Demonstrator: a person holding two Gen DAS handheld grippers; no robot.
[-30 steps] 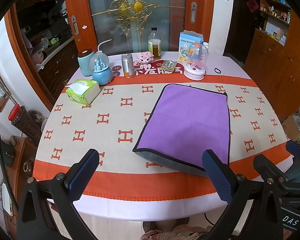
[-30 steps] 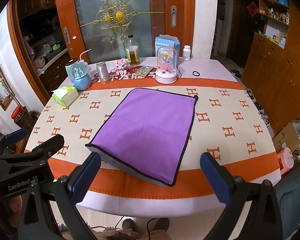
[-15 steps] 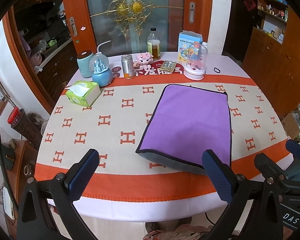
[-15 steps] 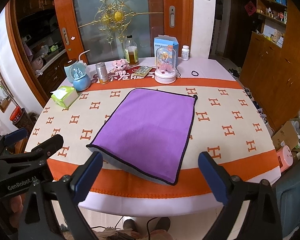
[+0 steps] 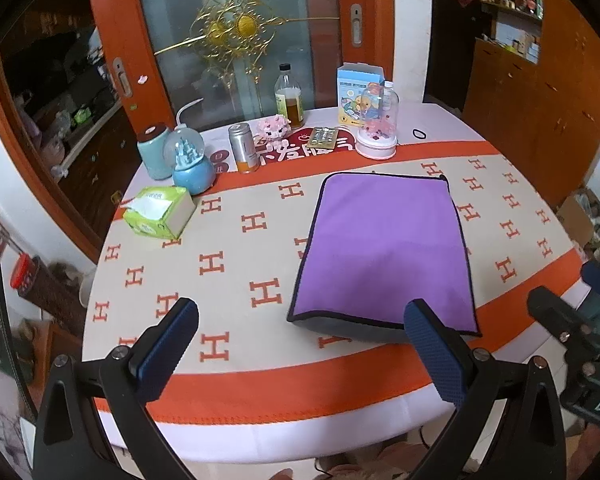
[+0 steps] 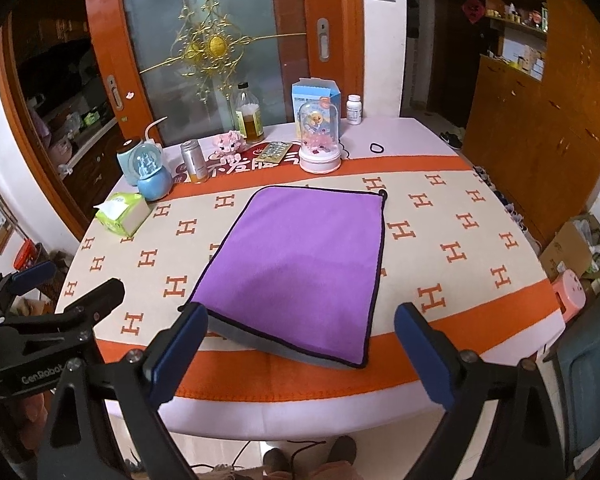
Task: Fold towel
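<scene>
The purple microfibre towel with dark edging (image 5: pixel 384 248) (image 6: pixel 300 264) lies folded flat on the round table's orange-and-cream H-patterned cloth (image 5: pixel 236 248) (image 6: pixel 452 248), grey underside showing at its near edge. The left gripper (image 5: pixel 300 344) and the right gripper (image 6: pixel 300 352) hover short of that edge, fingers spread wide, holding nothing.

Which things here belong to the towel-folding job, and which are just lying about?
For the job: purple towel, left gripper, right gripper, both open.

Lying about: tissue box, snow globe, drinks can, oil bottle, hair tie.
</scene>
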